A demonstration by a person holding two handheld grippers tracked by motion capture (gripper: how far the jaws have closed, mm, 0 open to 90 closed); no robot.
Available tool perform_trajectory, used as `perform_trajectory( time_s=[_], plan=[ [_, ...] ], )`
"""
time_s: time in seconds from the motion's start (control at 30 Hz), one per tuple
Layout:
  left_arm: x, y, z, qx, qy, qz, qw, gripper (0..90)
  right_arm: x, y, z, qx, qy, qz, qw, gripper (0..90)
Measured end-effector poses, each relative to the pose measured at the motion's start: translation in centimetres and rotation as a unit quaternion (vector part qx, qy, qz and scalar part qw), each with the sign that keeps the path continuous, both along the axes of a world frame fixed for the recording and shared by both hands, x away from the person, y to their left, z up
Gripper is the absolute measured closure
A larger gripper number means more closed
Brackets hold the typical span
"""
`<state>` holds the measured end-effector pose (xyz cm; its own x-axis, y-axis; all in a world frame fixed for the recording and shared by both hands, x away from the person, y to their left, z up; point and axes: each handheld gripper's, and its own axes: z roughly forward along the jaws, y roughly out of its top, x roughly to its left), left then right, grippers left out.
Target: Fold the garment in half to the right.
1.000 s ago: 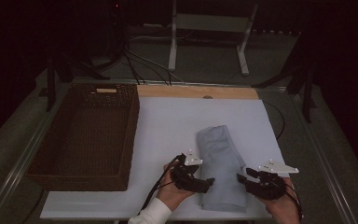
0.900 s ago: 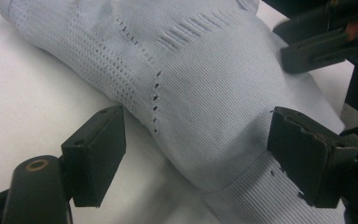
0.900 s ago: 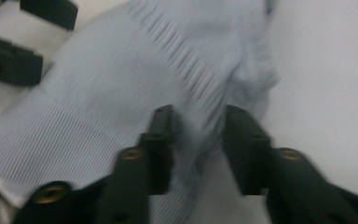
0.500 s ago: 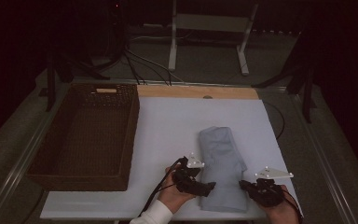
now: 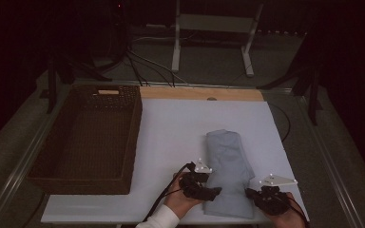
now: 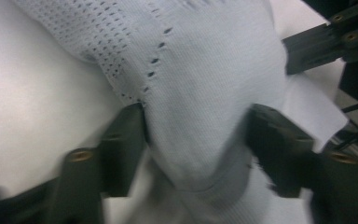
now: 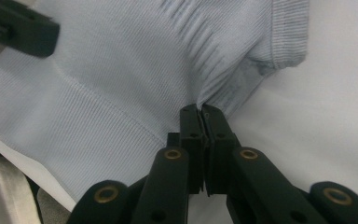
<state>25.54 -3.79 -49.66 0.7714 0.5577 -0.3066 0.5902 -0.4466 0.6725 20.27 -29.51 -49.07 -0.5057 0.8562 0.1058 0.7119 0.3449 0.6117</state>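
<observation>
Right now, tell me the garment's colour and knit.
Pale blue garment, fine ribbed knit with a band of small eyelet holes; clearest in the left gripper view.

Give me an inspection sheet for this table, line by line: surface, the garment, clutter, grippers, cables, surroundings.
Surface: white board on the table, a wooden strip along its far edge.
Job's things: folded light blue knit garment lies flat near the front edge, right of centre.
Clutter: brown wicker basket at the left, nothing seen inside.
Grippers: left gripper has just been closing, a bunch of the fabric between its jaws; right gripper is shut, pinching a fold at the garment's edge.
Cables: black cable trails from the left gripper; more cables on the floor beyond.
Surroundings: dark room, a pale metal stand behind the table.
</observation>
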Motion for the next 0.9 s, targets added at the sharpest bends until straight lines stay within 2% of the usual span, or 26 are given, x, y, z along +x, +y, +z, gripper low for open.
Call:
perform_trajectory(
  time_s=[0.07, 0.1, 0.13, 0.17, 0.3, 0.63, 0.9],
  plan=[
    [0.0, 0.0, 0.0, 0.001, 0.001, -0.001, 1.0000, 51.9, 0.0, 0.0, 0.0, 0.000, 0.000, -0.001, 1.0000, 88.1],
    [0.1, 0.0, 0.1, 0.007, 0.003, -0.005, 1.0000, 59.8, 0.0, 0.1, 0.0, -0.001, -0.001, -0.003, 1.0000, 88.2],
    [0.1, 0.0, 0.1, 0.007, 0.003, -0.005, 1.0000, 63.0, 0.0, 0.1, 0.0, -0.001, -0.001, -0.003, 1.0000, 88.2],
    [0.0, 0.0, 0.3, 0.012, -0.003, -0.006, 0.9999, 68.9, 0.1, 0.3, 0.0, -0.001, -0.002, -0.003, 1.0000, 88.2],
    [-0.3, 0.0, 0.5, 0.022, -0.018, -0.002, 0.9996, 78.3, 0.4, 0.6, 0.0, -0.003, -0.004, -0.002, 1.0000, 88.4],
    [-0.2, 1.4, 1.1, 0.032, -0.035, 0.017, 0.9987, 80.1, 1.7, 2.2, 0.0, -0.003, -0.014, 0.010, 0.9999, 88.6],
    [-0.3, 4.1, 1.3, 0.035, -0.034, 0.046, 0.9978, 80.1, 2.9, 4.5, -0.1, 0.000, -0.019, 0.035, 0.9992, 88.6]
  ],
)
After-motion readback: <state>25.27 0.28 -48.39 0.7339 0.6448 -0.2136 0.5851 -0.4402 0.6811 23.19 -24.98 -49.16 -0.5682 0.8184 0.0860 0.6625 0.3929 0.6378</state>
